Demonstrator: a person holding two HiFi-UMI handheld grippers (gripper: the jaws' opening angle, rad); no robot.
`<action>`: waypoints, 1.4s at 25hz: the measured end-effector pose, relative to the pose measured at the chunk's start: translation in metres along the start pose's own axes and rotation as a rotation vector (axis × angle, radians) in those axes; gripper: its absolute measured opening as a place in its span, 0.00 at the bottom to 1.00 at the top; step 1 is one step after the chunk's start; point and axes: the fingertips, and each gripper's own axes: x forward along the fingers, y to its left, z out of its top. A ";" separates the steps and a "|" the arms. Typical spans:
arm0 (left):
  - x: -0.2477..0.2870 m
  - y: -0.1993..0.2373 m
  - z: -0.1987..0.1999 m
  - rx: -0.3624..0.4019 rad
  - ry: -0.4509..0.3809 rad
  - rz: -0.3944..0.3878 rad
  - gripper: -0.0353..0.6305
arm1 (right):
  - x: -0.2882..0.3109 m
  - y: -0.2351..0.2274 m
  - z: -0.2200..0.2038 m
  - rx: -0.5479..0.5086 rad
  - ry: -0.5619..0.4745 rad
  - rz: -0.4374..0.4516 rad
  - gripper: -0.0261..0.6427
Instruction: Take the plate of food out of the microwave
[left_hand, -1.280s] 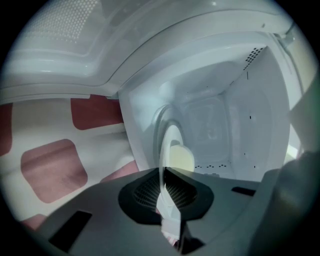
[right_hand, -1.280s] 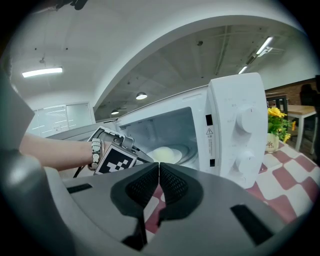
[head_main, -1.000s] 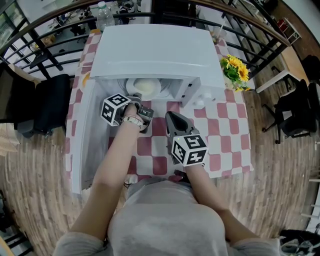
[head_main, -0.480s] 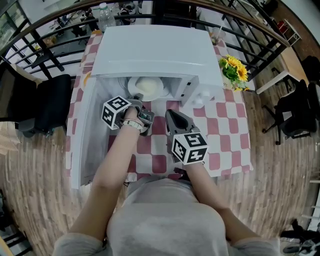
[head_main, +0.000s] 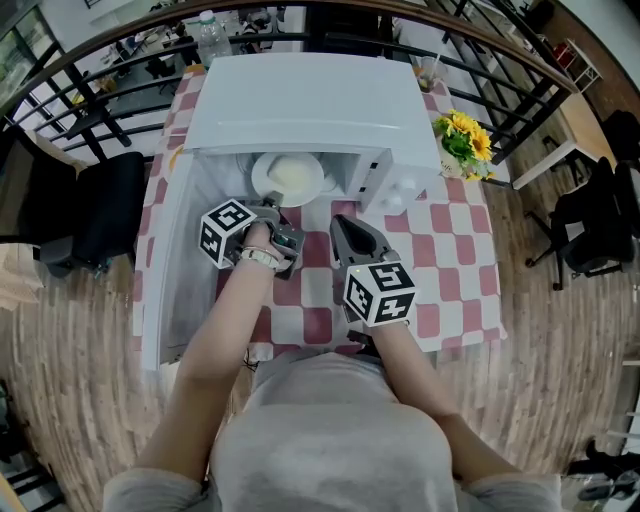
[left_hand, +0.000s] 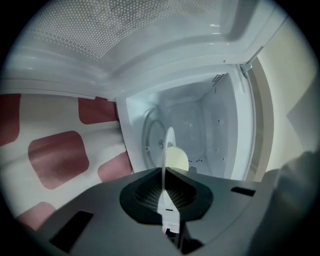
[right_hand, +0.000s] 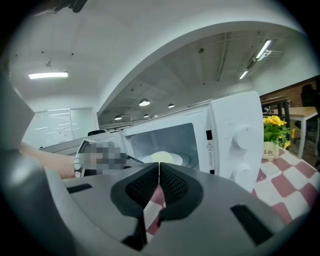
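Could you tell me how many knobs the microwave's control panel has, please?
2: an upper knob on the control panel, right of the open cavity, and a lower knob directly beneath it. None seems hidden.

You wear a light grey short-sleeved top (head_main: 330, 430) and a pale band (head_main: 260, 257) on your left wrist. Your dark grey plastic left gripper (head_main: 272, 205) and right gripper (head_main: 345, 228) each carry a white cube with black square markers.
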 end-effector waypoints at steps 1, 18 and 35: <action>-0.002 -0.003 -0.001 0.005 0.002 -0.013 0.07 | -0.001 0.001 0.001 -0.002 -0.003 0.002 0.08; -0.047 -0.031 -0.025 0.055 0.034 -0.141 0.07 | -0.014 0.016 0.016 -0.033 -0.056 0.031 0.08; -0.073 -0.022 -0.045 0.009 0.009 -0.155 0.07 | -0.023 0.028 0.024 -0.094 -0.084 0.055 0.08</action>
